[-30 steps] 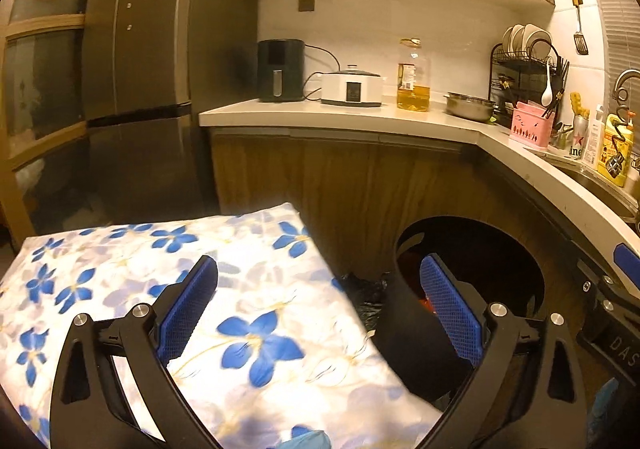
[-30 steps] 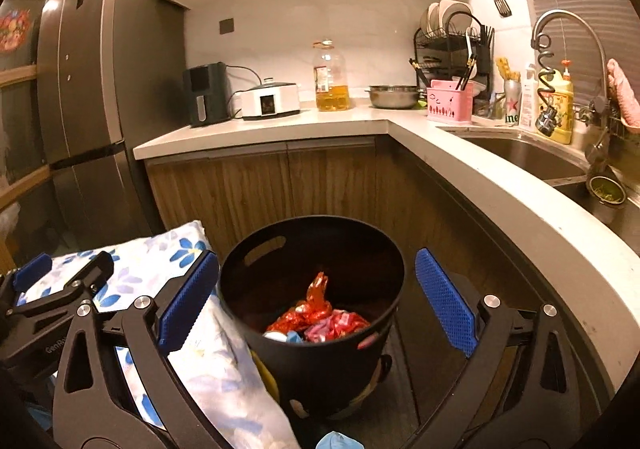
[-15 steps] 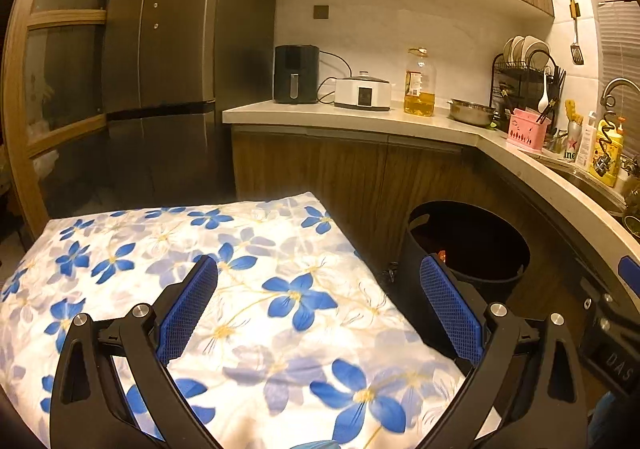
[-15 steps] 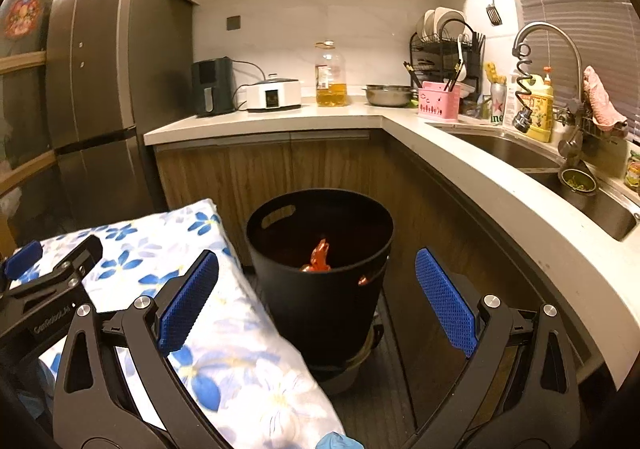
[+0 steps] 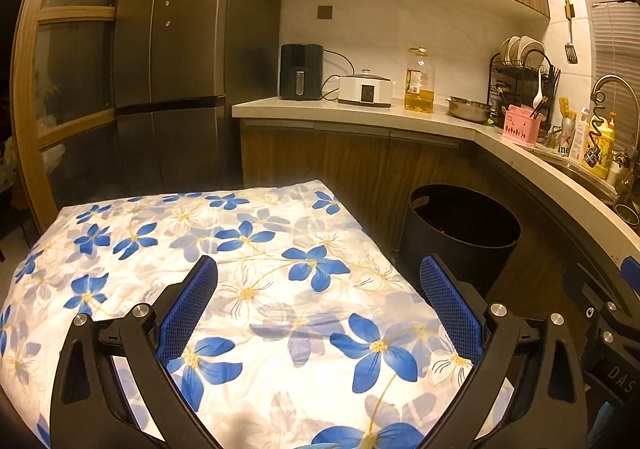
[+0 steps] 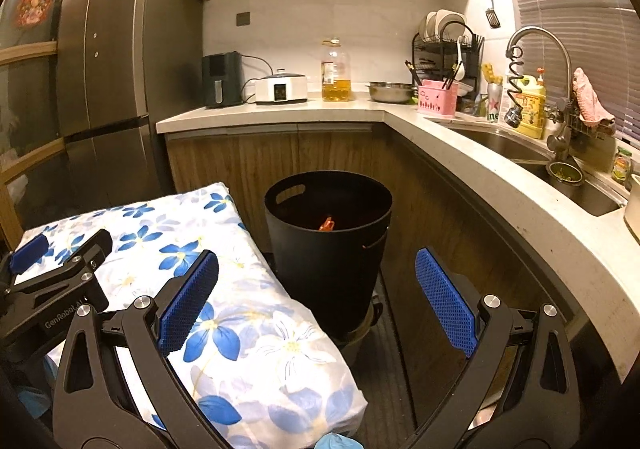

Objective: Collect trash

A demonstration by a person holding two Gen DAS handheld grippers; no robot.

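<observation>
Nearest, the right gripper (image 6: 316, 291) and the left gripper (image 5: 318, 299) both hang with jaws wide and empty, the left over a blue-flowered cushion (image 5: 248, 281). Beyond, at twelve o'clock from the right gripper, the black trash bin (image 6: 328, 233) stands on the floor against the bench (image 6: 460, 141), something red (image 6: 327, 224) showing inside. This looks like a pause between pickups; next, find more trash. No loose trash shows, and the bin's depths are dark.

floor (image 6: 384, 401): black trash bin (image 6: 328, 249) upright | floral cushion (image 6: 240, 313) just beside bin
</observation>
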